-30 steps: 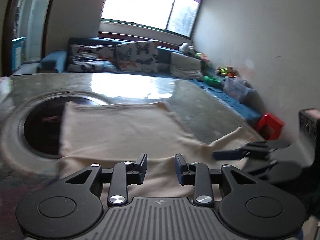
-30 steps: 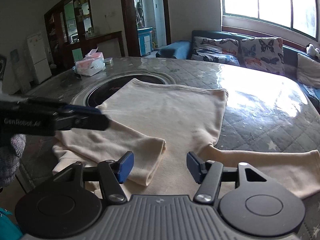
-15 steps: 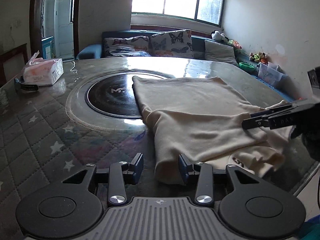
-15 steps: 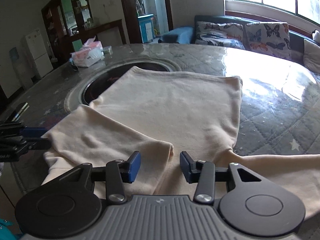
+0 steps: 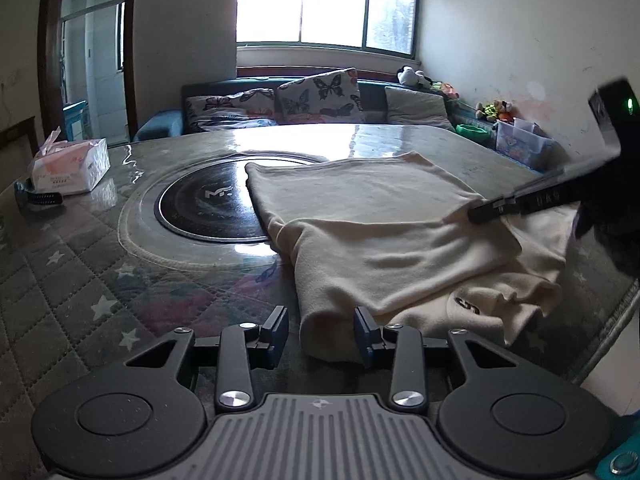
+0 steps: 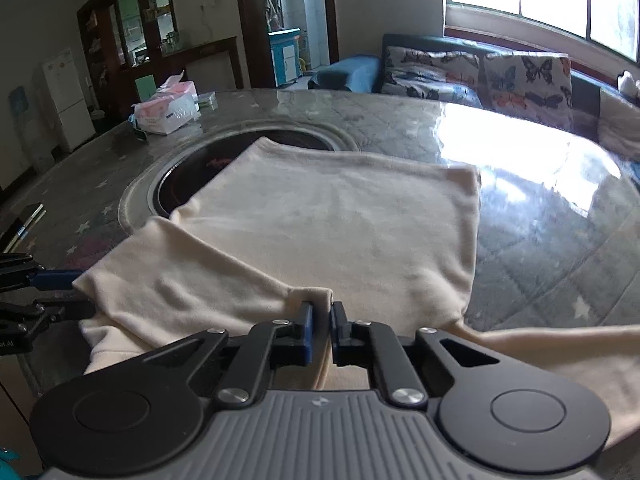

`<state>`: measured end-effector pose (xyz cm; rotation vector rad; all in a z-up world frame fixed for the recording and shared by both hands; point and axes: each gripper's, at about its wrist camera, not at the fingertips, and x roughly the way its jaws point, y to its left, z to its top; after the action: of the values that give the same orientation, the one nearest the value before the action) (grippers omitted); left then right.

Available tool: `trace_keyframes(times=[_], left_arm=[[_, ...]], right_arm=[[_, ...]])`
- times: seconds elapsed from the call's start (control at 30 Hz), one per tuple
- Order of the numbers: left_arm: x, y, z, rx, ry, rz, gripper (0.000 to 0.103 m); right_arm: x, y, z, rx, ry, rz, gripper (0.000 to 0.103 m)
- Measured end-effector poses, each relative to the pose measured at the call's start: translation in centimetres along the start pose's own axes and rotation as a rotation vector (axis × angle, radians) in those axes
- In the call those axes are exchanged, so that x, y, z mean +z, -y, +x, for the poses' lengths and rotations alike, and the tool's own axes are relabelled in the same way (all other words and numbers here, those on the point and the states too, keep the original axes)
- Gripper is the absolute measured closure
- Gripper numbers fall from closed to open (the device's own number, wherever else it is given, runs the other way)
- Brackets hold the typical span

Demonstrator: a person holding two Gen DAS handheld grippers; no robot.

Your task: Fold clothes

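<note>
Cream sweater (image 6: 340, 232) lies flat on our table (image 6: 540, 208), one sleeve folded across it. Our right gripper (image 6: 321, 320) pinches that sleeve's cuff; our left gripper (image 5: 321, 330), jaws apart, straddles the fold's edge. Next, probably the other sleeve, cut off at right.

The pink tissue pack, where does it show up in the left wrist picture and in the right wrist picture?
Left wrist view: the pink tissue pack sits at the far left, on the table, left of the round black hotplate.
Right wrist view: the pack lies upper left, beyond the hotplate.
Shared landmark: the hotplate, with the cream garment lying partly over it.
</note>
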<state>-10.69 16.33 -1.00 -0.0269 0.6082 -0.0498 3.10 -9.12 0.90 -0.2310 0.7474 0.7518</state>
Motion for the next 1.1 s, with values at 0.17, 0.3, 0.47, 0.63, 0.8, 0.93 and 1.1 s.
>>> trace_keyframes(times=[0.17,0.3,0.47,0.63,0.8,0.93,1.1], left_arm=[[-0.1,0.2,0.0,0.011,0.013,0.026,0.073],[-0.3,0.8,-0.1,0.039,0.022,0.060,0.087],[-0.6,1.0,-0.6,0.086,0.047,0.063,0.098],[-0.8,0.5,-1.1,0.109,0.046,0.041,0.100],[-1.3,0.2,-0.8,0.116,-0.001,0.037,0.100],[-0.8,-1.0,-1.3,0.110,-0.031,0.015,0.096],[1.8,-1.3,-1.7,0.087,-0.002,0.004,0.096]], right_arm=[[2.2,-1.2,-2.2,-0.024,0.067,-0.074,0.096],[4.2,-2.2,-4.5,-0.043,0.143,-0.120,0.096],[5.8,-3.4,-7.0,-0.051,0.221,-0.161,0.096],[5.3,-3.4,-7.1,-0.059,0.214,-0.150,0.096],[2.2,-1.4,-3.4,-0.070,0.086,-0.067,0.096],[0.3,-0.2,-1.9,-0.072,0.044,-0.015,0.093],[-0.5,0.0,-2.4,-0.076,0.069,-0.025,0.092]])
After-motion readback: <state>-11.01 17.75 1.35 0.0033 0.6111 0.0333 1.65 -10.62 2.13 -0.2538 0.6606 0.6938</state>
